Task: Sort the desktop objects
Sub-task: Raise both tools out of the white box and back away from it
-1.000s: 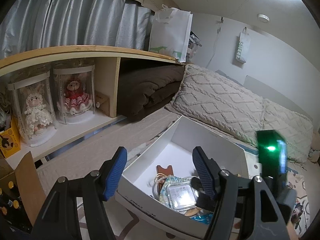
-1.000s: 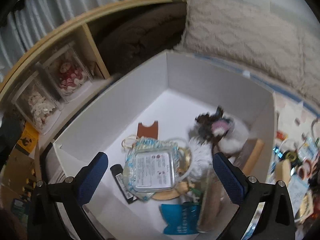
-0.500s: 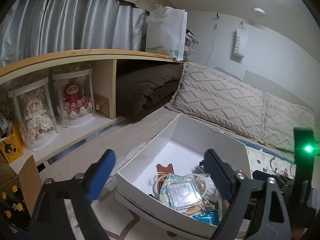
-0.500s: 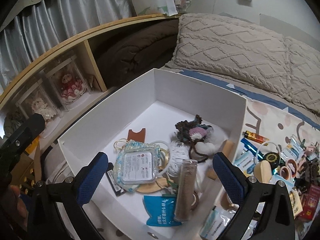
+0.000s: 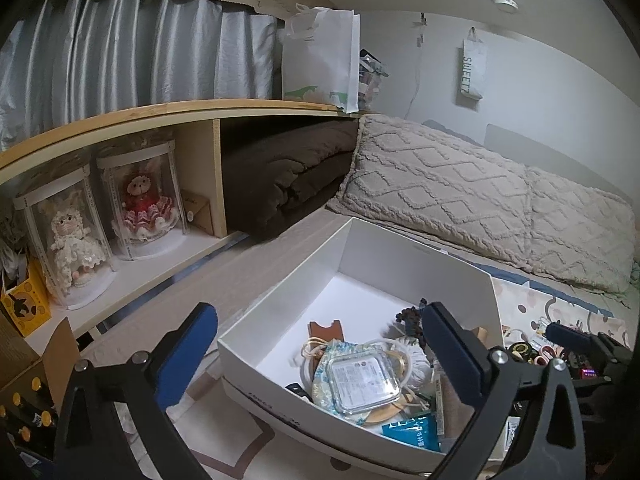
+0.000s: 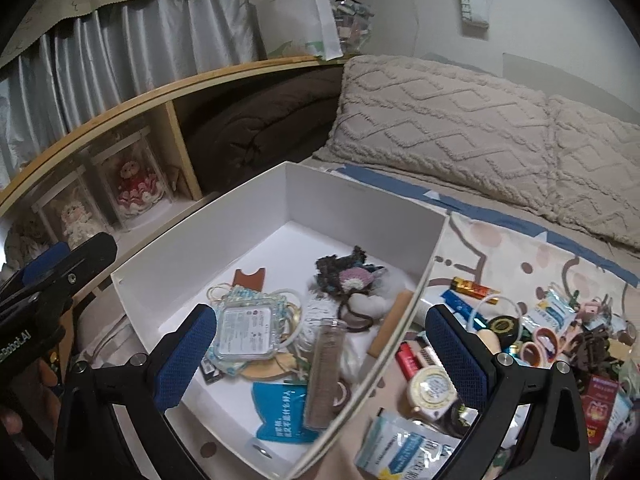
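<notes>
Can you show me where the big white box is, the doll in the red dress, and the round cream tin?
big white cardboard box point(image 6: 360, 204): right wrist view, bare back wall.
doll in red dress point(image 5: 142, 200): left wrist view, dress.
round cream tin point(image 6: 432, 388): right wrist view, lid.

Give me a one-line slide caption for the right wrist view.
Open right gripper hovers over the white box rim, sorted trinkets inside, unsorted clutter spread on the mat to its right.

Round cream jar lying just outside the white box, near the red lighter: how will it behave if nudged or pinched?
The round cream jar looks rigid with a smooth lid, so probably slippery under a pinch. It lies tilted on clutter beside the red lighter, so a nudge may roll or slide it. Likely light, but contents cannot be seen.
</notes>
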Available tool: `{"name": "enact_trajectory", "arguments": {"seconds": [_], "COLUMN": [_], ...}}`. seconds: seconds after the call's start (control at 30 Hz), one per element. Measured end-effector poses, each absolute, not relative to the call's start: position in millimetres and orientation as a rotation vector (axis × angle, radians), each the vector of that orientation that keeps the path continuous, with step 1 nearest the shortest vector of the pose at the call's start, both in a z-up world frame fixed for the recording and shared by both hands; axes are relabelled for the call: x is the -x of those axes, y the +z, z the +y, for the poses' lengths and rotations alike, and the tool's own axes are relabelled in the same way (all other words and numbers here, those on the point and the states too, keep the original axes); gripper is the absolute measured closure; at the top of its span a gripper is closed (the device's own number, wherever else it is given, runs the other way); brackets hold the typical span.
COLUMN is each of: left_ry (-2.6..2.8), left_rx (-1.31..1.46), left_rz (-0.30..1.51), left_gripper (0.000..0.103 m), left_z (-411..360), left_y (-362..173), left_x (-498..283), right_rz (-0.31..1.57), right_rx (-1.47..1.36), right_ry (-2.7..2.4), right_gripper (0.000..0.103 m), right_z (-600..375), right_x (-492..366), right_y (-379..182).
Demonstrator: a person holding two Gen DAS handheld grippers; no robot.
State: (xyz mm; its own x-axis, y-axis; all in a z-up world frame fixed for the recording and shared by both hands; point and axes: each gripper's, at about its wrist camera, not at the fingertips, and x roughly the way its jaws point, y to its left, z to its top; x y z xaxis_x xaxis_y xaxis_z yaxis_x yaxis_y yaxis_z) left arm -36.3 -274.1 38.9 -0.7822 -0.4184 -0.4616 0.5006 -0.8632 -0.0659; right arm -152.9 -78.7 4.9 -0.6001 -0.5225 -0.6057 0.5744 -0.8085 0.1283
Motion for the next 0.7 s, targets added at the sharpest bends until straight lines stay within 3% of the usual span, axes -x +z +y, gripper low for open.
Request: {"name": "enact_trajectory", "arguments": {"seconds": [0.7], "left_ry": [-2.644], "left_rx": [-0.679], "left_rz": [0.186], "left_gripper": [0.000], "left_z": [-227], "left_y": [30], "left_x": [64], "right_rz": [0.044], "right_rx": [-0.821], "right_ry": [-2.577], "right_gripper": [0.000], "right_z": [44], "right_x": [152], "right_y": [12]}}
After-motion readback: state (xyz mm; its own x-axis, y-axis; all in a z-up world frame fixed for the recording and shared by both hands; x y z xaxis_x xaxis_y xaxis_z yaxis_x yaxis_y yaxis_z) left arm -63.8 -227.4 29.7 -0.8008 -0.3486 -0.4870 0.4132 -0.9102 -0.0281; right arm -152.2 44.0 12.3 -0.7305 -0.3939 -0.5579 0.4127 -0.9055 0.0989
